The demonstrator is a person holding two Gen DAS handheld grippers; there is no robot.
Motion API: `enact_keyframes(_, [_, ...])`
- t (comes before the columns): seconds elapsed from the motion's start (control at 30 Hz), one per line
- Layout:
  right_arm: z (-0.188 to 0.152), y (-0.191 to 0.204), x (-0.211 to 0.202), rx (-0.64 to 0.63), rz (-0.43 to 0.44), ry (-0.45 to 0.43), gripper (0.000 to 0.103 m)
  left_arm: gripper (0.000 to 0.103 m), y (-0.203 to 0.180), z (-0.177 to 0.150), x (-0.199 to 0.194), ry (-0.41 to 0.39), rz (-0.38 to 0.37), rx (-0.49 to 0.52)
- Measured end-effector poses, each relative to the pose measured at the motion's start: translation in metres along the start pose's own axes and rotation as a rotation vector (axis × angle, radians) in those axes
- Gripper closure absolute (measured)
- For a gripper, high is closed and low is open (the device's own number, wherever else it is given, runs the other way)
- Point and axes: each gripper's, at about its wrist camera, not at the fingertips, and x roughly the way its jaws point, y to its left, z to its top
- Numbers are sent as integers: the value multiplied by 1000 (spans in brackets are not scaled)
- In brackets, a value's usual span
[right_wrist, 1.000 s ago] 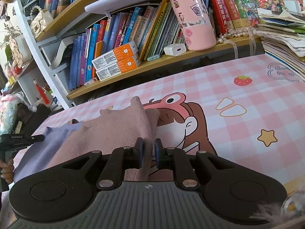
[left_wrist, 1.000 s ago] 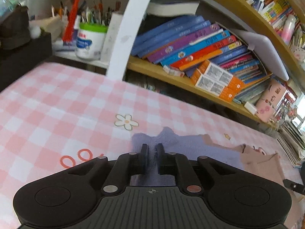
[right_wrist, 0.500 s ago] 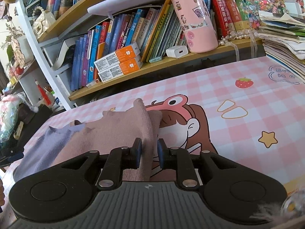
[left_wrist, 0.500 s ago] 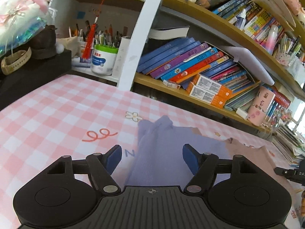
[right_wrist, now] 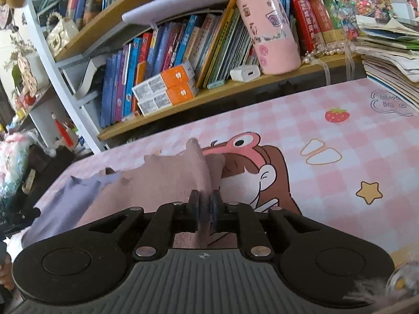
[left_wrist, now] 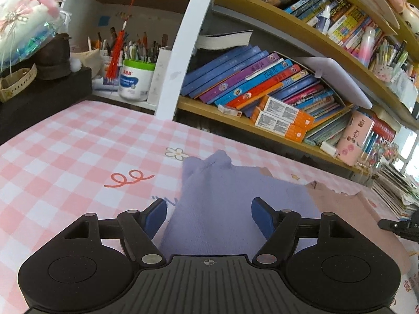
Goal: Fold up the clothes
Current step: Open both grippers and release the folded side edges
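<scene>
While the left gripper [left_wrist: 209,216] is hanging low over the table w/ its blue pads [left_wrist: 156,216] spread wide and gripping nothing, the garment [left_wrist: 230,209] is lying flat on the pink checked tablecloth [left_wrist: 65,157] right between & ahead of those pads. Lavender half is sitting under the left gripper; dusty-pink half [left_wrist: 348,209] is stretching off to the right, twd the black tip of the other tool at the frame edge.

Over on the right wrist cam, the right gripper [right_wrist: 205,210] is clenching a raised ridge of the pink fabric [right_wrist: 183,175], pads pressed tight w/ cloth pinched between them. That fold is standing up off the table, running away from the gripper, its far end near the cartoon girl print [right_wrist: 256,172]. Lavender part [right_wrist: 68,201] is sprawling to the left, edge rumpled. Bookshelf [right_wrist: 235,86] is crowding the bkgd just behind the table.
</scene>
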Motion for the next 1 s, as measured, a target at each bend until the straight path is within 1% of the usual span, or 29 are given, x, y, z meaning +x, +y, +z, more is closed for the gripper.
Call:
enact_keyframes(0.03, [0, 0, -1, 2, 2, 1, 73, 30, 1, 0, 0, 4, 2, -4])
enact_keyframes(0.07, [0, 0, -1, 2, 11, 5, 65, 30, 2, 0, 1, 6, 1, -9])
enact_keyframes(0.1, [0, 1, -2, -3, 19, 7, 61, 30, 3, 0, 1, 8, -2, -18])
enact_keyframes(0.17, [-1, 6, -1, -30, 26, 28, 62, 30, 7, 0, 1, 10, -7, -41])
enact_keyframes(0.2, [-2, 7, 2, -40, 21, 47, 66, 33, 9, 0, 2, 13, -9, -54])
enact_keyframes(0.23, [-3, 8, 6, -47, 17, 67, 73, 33, 11, 0, 2, 18, -13, -65])
enact_keyframes(0.27, [-4, 8, 7, -45, 21, 72, 75, 35, 13, 0, 3, 24, -17, -76])
enact_keyframes(0.3, [-4, 7, 7, -42, 27, 75, 77, 43, 14, 0, 4, 31, -27, -85])
enact_keyframes(0.37, [-3, 7, 6, -39, 34, 74, 80, 53, 15, -1, 7, 51, -43, -92])
enact_keyframes(0.4, [-3, 8, 6, -41, 37, 75, 82, 59, 15, -1, 9, 65, -37, -88])
enact_keyframes(0.47, [-6, 11, 7, -50, 37, 76, 83, 64, 16, -2, 10, 82, -43, -97])
enact_keyframes(0.63, [-10, 22, 6, -66, 60, 93, 83, 64, 37, 0, -2, 103, -60, -128])
enact_keyframes(0.73, [-17, 41, 8, -104, 72, 108, 83, 64, 51, 1, -11, 115, -70, -150])
enact_keyframes(0.83, [-27, 64, 10, -138, 94, 124, 83, 64, 77, 6, -22, 115, -34, -163])
enact_keyframes(0.93, [-42, 93, 13, -214, 130, 143, 80, 64, 100, 9, -31, 113, -14, -167])
enact_keyframes(1.0, [-52, 114, 13, -303, 136, 153, 80, 64, 112, 11, -36, 113, -9, -166])
